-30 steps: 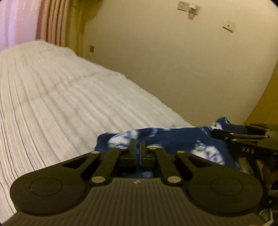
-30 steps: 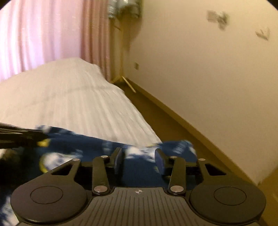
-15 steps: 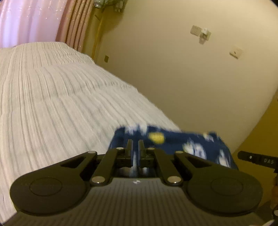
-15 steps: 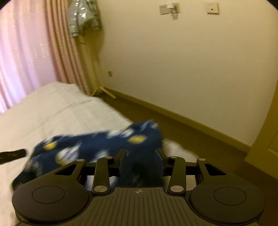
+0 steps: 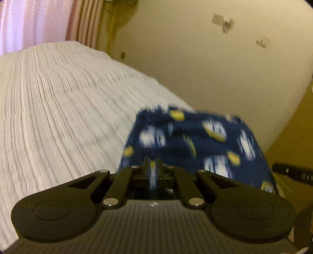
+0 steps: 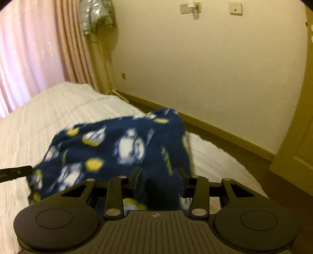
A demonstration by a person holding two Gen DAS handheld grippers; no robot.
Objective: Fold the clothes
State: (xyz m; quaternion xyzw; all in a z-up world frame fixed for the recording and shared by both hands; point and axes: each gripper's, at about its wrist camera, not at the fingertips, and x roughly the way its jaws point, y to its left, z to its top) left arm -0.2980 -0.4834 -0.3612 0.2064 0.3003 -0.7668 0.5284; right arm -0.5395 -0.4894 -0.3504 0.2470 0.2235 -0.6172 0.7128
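Note:
A dark blue garment (image 5: 197, 140) with white and yellow prints hangs stretched in the air above the white bed (image 5: 58, 117). My left gripper (image 5: 152, 166) is shut on its near edge, with a thin strip of cloth pinched between the fingers. In the right wrist view the same garment (image 6: 117, 148) spreads out in front, and a thick bunch of it fills the gap of my right gripper (image 6: 159, 175), whose fingers stand apart around the cloth. The left gripper's fingertip (image 6: 15, 173) shows at the garment's left end.
The white ribbed bedspread (image 6: 58, 109) runs away toward pink curtains (image 6: 29, 48). A beige wall (image 6: 205, 68) and wooden floor strip (image 6: 215, 129) lie to the right of the bed. A silver jacket (image 6: 95, 15) hangs on a stand by the curtains.
Both grippers have risen and lifted the garment off the bed. The cloth now hangs taut between them, higher than before, and the cameras have tilted up toward the wall.

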